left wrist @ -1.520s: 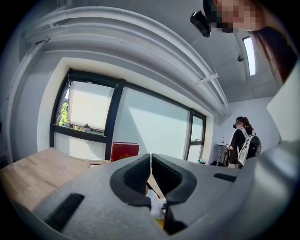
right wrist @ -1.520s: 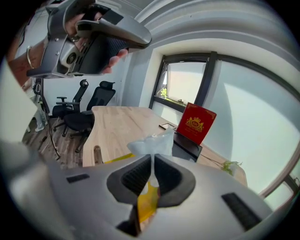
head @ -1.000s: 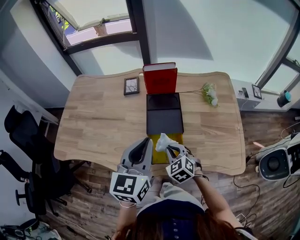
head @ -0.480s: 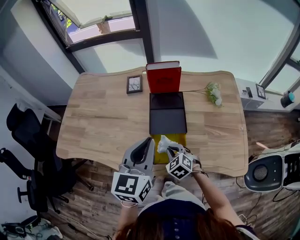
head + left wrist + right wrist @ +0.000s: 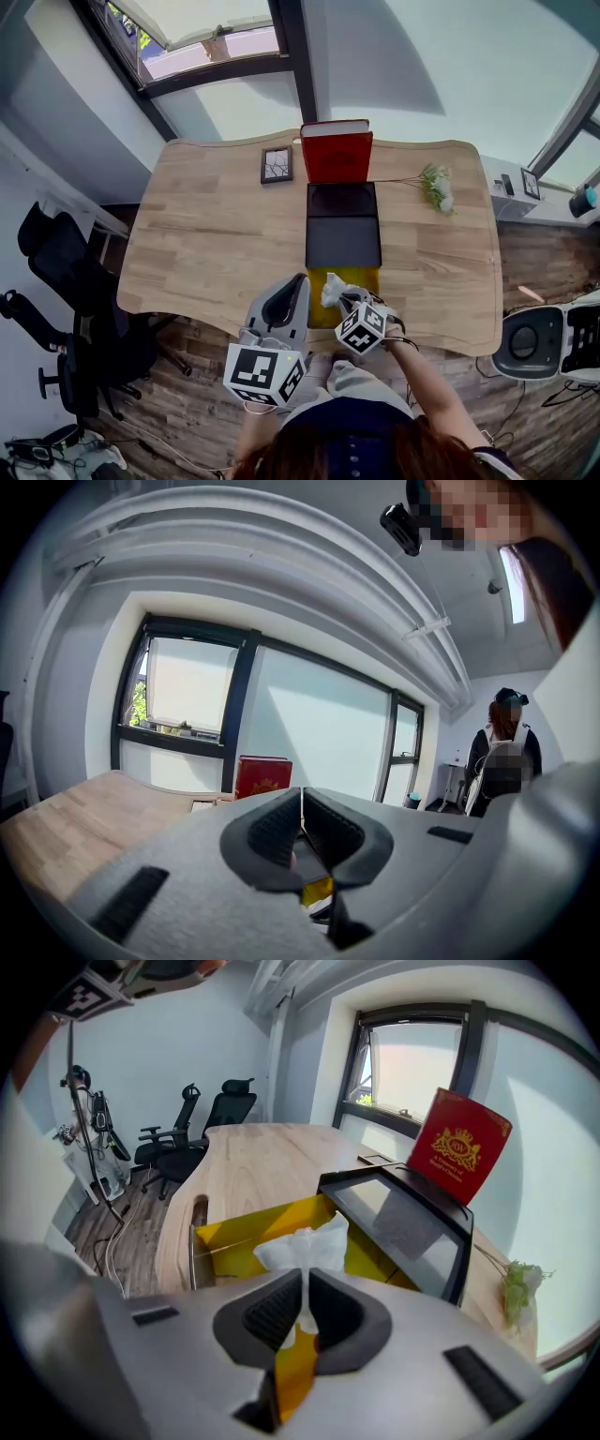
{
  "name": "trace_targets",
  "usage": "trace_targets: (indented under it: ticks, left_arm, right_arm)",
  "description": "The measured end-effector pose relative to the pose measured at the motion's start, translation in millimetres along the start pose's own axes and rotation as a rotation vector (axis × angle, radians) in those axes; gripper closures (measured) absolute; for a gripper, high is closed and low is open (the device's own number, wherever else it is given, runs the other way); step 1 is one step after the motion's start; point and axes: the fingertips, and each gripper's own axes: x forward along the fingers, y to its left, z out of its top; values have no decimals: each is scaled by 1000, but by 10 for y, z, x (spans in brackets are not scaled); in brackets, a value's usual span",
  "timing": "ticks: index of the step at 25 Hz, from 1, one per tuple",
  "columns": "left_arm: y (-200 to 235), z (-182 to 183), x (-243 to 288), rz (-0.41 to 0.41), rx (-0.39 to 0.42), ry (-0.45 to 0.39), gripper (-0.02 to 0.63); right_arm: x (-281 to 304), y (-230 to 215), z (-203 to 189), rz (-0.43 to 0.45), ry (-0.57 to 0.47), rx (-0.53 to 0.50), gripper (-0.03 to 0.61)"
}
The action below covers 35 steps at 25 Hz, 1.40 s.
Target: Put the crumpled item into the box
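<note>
- The right gripper (image 5: 305, 1297) is clamped on the tissue (image 5: 305, 1246). The pinch is on the tissue's lower end, and the loose crumpled bulk stands out past the jaw tips.
- The tissue is in the air, off the table (image 5: 206, 234), over the near part of the yellow box (image 5: 239, 1241).
- Deciding relation: the yellow box lies directly below and just ahead of the right gripper. It is open-topped with bare yellow walls. Judgement: the drop calls for a short lowering and a release, not a reach.
- The tissue's long axis runs from the jaws forward, toward the black case (image 5: 403, 1218) and the upright red lid (image 5: 459, 1147) beyond it.
- The left gripper (image 5: 302, 822) has its jaws closed together with nothing between them. In the head view it sits just beside the box's left edge, apart from the tissue. The right hand is the nearer, and it is the only one engaged.
- View differences:
  - Only the right gripper view shows the pinch and the box's interior.
  - The head view alone shows both grippers and the line of yellow box, black case and red lid.
  - The left gripper view points up at the windows and shows only a sliver of yellow under its jaws, with no tissue in view.
</note>
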Motion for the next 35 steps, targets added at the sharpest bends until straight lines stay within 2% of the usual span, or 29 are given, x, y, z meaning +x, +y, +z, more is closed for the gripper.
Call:
trace_targets:
  ticks: [15,35]
  left_arm:
    - [96,-16,49,19,-5,17,584]
    - [61,-18,-53,14,6,15,584]
  right_arm:
    - [152,-47,-82,46,56,52,543]
    - [93,-86,-79,14,38,89,515]
